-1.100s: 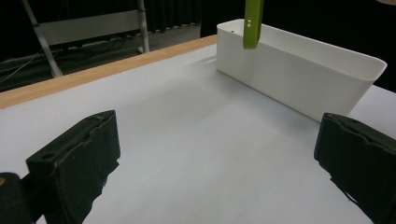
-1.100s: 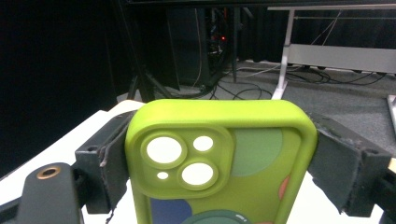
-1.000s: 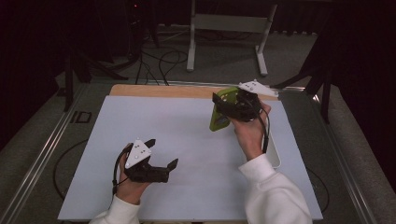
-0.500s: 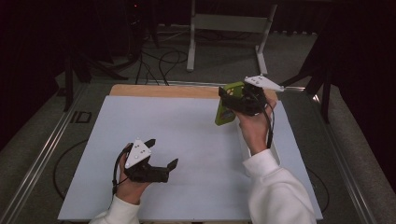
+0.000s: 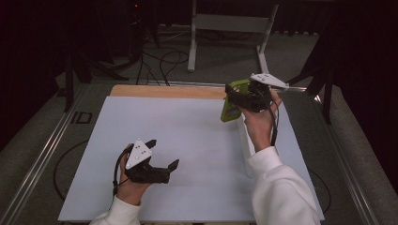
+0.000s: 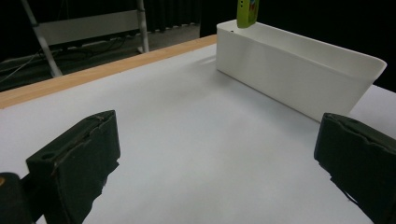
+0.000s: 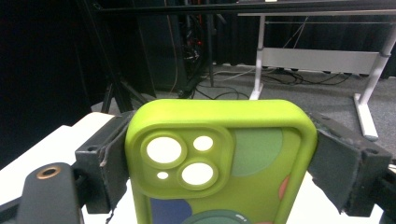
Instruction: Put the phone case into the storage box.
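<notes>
high view / held thing: I've got the lime-green rubbery phone case pinched in the right gripper, lifted off the pale blue-white tabletop at the far right.
high view / target: the long white plastic bin lies just under and nearer the person than the case, mostly hidden by the right forearm.
high view / idle tool: the left gripper sits near-left, well apart from case and bin; the right is the only one placed for the drop.
left gripper view / jaws: spread wide, nothing between them.
left gripper view / relation: the case hangs upright over the bin's far end, long axis vertical; I can't tell if its lower end is already inside the rim.
right gripper view / grip: jaws pressed on the case's two long edges, camera cutouts facing the lens.
my call / next: straight down into the bin.
</notes>
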Available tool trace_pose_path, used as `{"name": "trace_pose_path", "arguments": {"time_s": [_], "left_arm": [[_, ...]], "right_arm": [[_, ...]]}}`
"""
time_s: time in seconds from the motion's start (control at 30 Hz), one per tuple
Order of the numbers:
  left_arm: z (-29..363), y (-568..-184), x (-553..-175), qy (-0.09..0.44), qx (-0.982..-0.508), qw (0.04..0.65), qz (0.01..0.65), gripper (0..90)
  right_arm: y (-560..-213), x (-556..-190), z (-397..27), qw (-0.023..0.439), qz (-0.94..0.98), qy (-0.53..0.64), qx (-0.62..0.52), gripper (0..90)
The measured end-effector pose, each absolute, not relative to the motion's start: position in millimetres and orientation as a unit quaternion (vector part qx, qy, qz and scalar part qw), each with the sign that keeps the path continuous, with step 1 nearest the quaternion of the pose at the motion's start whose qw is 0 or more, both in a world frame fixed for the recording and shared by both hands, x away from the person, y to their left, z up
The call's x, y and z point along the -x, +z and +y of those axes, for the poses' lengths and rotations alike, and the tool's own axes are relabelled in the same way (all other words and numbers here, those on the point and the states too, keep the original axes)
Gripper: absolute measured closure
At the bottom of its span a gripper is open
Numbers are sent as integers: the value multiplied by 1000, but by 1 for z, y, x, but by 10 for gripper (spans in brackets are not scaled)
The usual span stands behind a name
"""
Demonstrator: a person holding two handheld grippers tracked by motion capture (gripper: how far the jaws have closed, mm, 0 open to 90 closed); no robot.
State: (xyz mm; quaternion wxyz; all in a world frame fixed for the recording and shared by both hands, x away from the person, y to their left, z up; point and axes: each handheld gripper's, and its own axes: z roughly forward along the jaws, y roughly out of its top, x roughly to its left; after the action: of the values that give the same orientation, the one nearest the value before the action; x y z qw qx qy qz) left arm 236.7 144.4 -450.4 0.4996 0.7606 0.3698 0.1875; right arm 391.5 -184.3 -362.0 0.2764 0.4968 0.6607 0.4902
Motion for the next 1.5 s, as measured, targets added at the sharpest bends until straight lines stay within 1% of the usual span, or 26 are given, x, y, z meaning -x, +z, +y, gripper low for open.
{"name": "trace_pose_path", "arguments": {"time_s": [0.93, 1.5], "left_arm": [[146, -450, -236, 188, -759, 502, 371, 11], [148, -449, -236, 188, -757, 504, 371, 11]], "right_arm": [[-375, -423, -214, 308, 645, 455, -532, 157], [-383, -444, -234, 314, 632, 436, -559, 157]]}}
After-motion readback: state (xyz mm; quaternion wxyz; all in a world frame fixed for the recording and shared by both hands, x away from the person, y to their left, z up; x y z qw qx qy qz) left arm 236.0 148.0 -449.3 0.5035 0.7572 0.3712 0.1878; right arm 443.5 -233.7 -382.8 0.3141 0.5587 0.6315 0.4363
